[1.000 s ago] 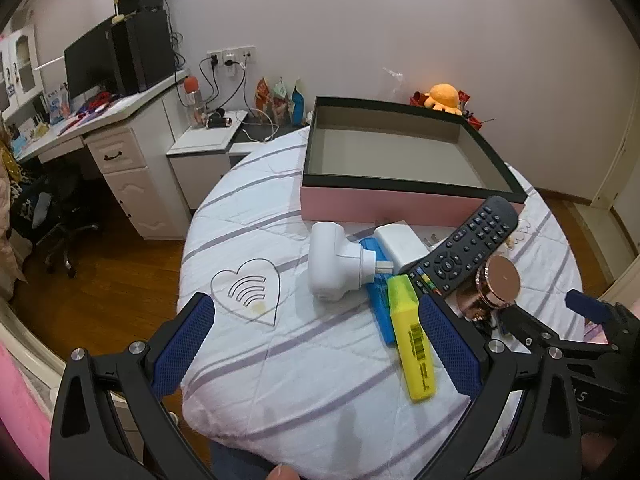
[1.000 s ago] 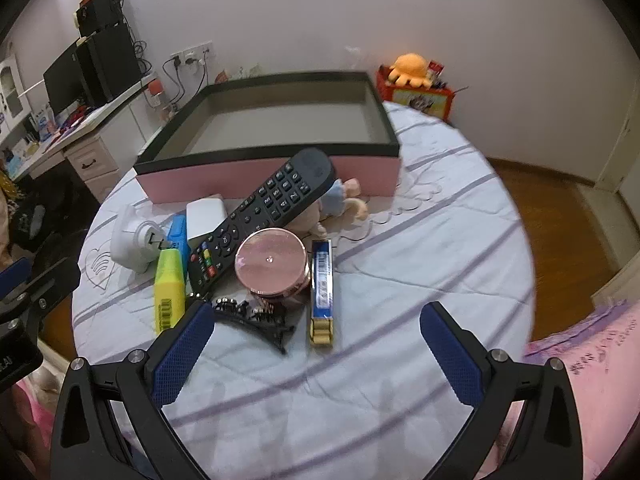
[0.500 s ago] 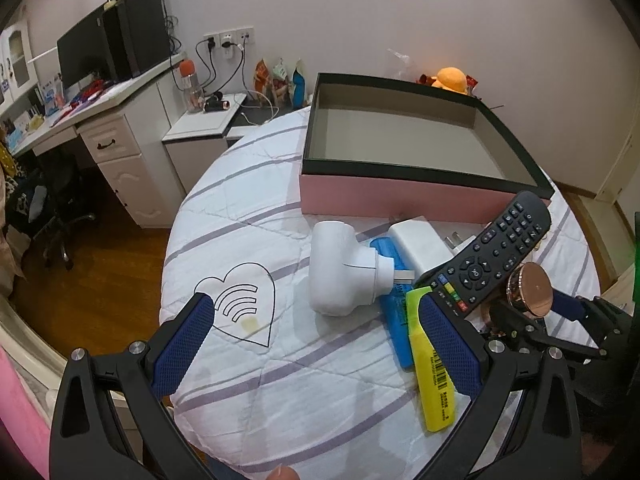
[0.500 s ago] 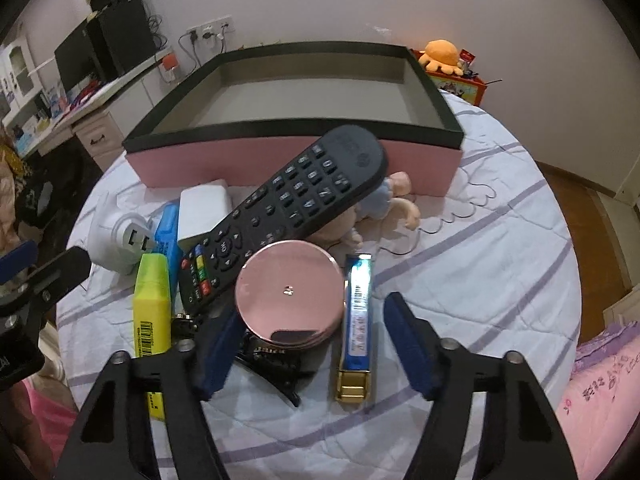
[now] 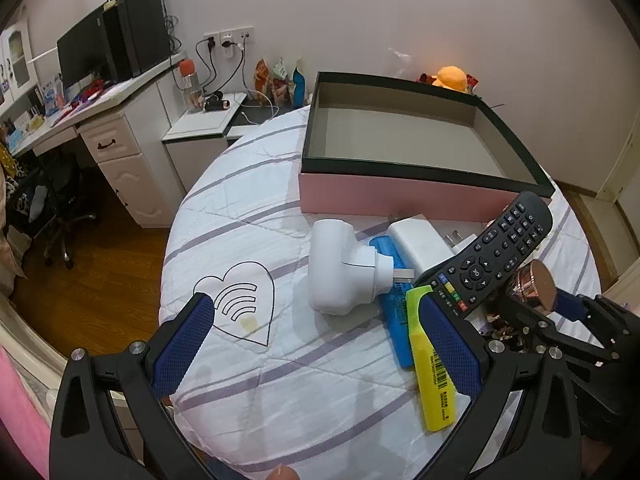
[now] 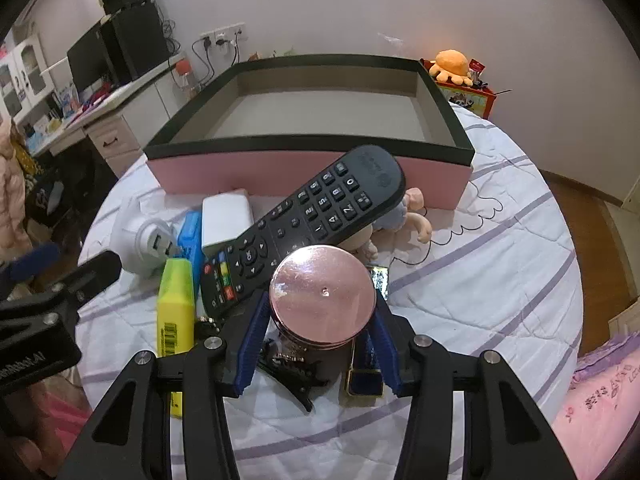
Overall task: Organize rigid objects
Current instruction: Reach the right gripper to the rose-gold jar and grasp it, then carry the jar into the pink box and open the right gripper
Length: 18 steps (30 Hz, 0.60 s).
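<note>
You see a round rose-gold jar point(image 6: 322, 296) upright among the clutter, its lid up, below a tilted black remote point(image 6: 304, 224). A yellow highlighter point(image 6: 175, 308) lies flat at left; the pink box point(image 6: 308, 172) stands behind.

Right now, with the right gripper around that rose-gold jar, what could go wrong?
1. The remote control seems to rest on the rose-gold jar; lifting may tip it onto the doll.
2. The right gripper has just been closing; its pads flank the round jar, which might slip.
3. The black hair clip and gold-trimmed case lie under the fingers and could be dragged.
</note>
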### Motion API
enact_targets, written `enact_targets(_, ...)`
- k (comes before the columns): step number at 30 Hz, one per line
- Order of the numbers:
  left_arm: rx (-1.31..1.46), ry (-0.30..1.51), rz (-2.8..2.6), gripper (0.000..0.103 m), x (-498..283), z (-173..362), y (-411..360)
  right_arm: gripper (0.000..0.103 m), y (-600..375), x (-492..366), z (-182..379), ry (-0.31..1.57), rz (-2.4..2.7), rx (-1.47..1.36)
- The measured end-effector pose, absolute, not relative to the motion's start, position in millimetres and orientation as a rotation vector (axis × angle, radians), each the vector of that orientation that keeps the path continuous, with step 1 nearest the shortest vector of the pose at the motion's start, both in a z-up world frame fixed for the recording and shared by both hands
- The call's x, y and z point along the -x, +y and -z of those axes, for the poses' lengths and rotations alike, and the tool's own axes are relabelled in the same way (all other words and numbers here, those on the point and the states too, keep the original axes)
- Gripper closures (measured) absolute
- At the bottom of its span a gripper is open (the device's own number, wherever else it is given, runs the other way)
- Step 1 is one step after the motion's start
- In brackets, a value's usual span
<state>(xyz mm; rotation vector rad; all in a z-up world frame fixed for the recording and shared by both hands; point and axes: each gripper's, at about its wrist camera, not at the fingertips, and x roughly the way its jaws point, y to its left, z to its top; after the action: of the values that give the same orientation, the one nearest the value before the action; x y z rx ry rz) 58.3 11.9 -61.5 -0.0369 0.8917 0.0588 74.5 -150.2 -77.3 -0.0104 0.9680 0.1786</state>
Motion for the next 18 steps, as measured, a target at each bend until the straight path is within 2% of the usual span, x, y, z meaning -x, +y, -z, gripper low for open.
enact_targets(18, 0.004, 0.857, -0.060, 0.000, -66, 35, -2, 0.053, -151, -64, 31, 0.859, -0.196, 0.037)
